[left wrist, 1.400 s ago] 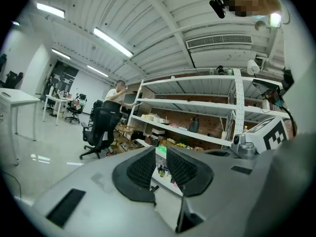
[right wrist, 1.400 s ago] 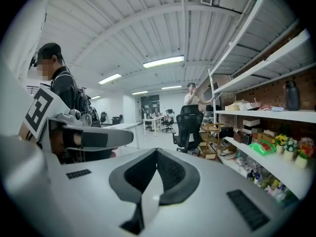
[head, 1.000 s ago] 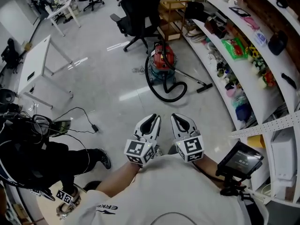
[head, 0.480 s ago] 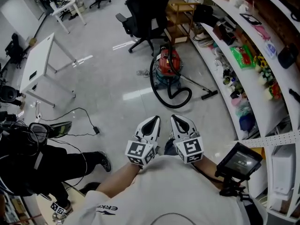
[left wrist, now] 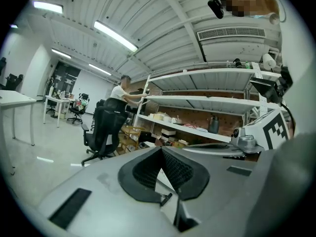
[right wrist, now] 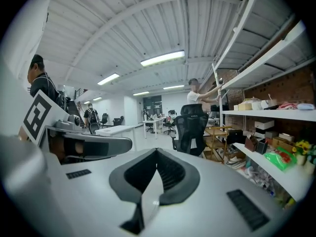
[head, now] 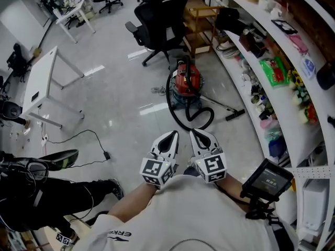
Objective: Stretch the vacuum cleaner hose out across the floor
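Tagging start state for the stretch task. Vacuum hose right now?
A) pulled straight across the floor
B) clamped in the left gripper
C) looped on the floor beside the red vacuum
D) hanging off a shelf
C: the hose lies in a loop on the floor beside the red vacuum cleaner.

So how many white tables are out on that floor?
2. The near table stands at the left of the head view; the far table is at top left. More may lie out of view.
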`<action>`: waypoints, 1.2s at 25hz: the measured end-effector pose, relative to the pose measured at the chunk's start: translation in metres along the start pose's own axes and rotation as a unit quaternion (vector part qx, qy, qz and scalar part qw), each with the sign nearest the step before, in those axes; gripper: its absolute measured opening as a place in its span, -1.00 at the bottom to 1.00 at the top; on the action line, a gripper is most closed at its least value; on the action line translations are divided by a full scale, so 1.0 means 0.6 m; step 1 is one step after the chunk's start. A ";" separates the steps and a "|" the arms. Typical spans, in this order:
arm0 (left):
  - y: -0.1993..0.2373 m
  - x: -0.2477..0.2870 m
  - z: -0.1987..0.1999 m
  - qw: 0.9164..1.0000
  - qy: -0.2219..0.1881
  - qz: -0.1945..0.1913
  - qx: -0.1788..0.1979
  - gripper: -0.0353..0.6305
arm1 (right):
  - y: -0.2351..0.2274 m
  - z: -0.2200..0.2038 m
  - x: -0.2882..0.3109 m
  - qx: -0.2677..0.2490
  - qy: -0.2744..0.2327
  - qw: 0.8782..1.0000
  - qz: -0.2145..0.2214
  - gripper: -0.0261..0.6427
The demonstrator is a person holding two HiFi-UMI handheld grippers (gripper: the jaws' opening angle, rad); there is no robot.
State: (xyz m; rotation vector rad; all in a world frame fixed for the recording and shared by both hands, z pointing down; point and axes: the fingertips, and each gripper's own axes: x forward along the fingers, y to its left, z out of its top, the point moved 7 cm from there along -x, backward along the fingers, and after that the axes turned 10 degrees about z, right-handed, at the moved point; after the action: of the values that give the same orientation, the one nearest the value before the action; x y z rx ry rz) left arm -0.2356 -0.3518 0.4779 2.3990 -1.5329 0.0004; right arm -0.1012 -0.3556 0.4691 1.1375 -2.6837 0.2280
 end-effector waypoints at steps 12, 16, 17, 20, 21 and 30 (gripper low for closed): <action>-0.001 0.137 0.021 1.000 0.010 0.020 -0.001 -0.88 | -0.141 0.007 0.038 0.016 0.010 1.000 -0.001 -0.91; 0.010 0.171 0.021 1.000 0.021 0.017 -0.001 -0.88 | -0.169 0.005 0.061 0.024 0.017 1.000 -0.006 -0.91; 0.014 0.182 0.021 1.000 0.023 0.015 -0.001 -0.88 | -0.177 0.005 0.067 0.026 0.019 0.999 -0.008 -0.91; 0.032 0.220 0.021 0.999 0.033 0.010 -0.004 -0.88 | -0.205 0.003 0.090 0.033 0.025 0.999 -0.019 -0.91; 0.039 0.235 0.022 0.999 0.035 0.007 -0.004 -0.88 | -0.215 0.003 0.099 0.034 0.028 0.999 -0.023 -0.92; 0.125 0.394 0.040 0.998 0.059 -0.033 -0.010 -0.88 | -0.316 0.020 0.211 0.050 0.052 0.995 -0.070 -0.91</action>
State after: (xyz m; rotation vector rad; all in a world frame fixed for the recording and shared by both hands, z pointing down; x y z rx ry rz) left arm -0.2039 -0.5969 0.5103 2.3866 -1.3956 0.1111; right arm -0.0517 -0.5763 0.5012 1.2982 -2.5147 0.3895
